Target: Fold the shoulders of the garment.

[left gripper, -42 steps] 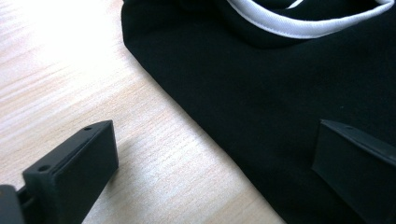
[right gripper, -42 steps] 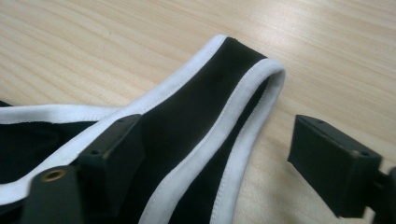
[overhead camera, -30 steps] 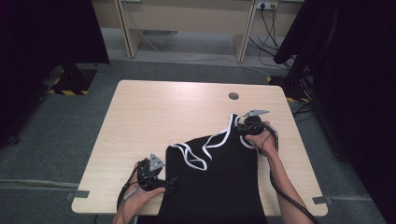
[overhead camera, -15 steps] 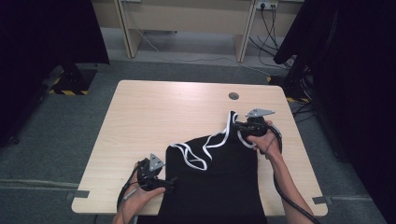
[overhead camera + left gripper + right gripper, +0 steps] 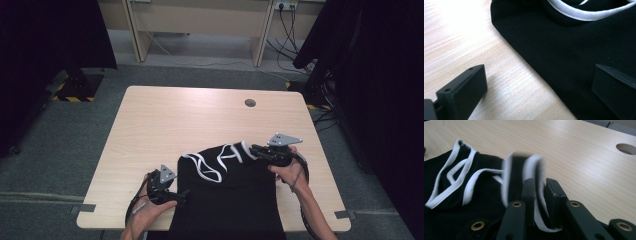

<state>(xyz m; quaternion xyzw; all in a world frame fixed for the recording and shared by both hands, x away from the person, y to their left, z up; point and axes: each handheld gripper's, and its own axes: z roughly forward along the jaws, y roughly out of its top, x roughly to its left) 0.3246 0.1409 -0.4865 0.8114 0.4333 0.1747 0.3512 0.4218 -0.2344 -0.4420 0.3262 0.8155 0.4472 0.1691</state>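
- High view, nearest you: your left gripper (image 5: 172, 192) sits at the near left edge of the black garment (image 5: 230, 200), and it has kept that spot through the last second.
- Left gripper view: its jaws stand wide apart and released, one over the bare table (image 5: 461, 37), the other over the black cloth (image 5: 564, 50); nothing is pinched between them.
- The garment lies on the near middle of the table, its lower part hanging over your edge, its white-trimmed straps (image 5: 215, 162) bunched at the far end.
- Farther out, your right gripper (image 5: 257, 149) is clenched on a white-trimmed strap (image 5: 536, 182); the right gripper view shows the trim running between the two jaws.
- The change: a second ago that gripper held the strap farther back and to the right; it has since carried it inward, folding the top over the body. Its jaws have also just eased open slightly, with the strap between them.
- That suggests a fold in progress; the strap likely needs laying flat before you release.
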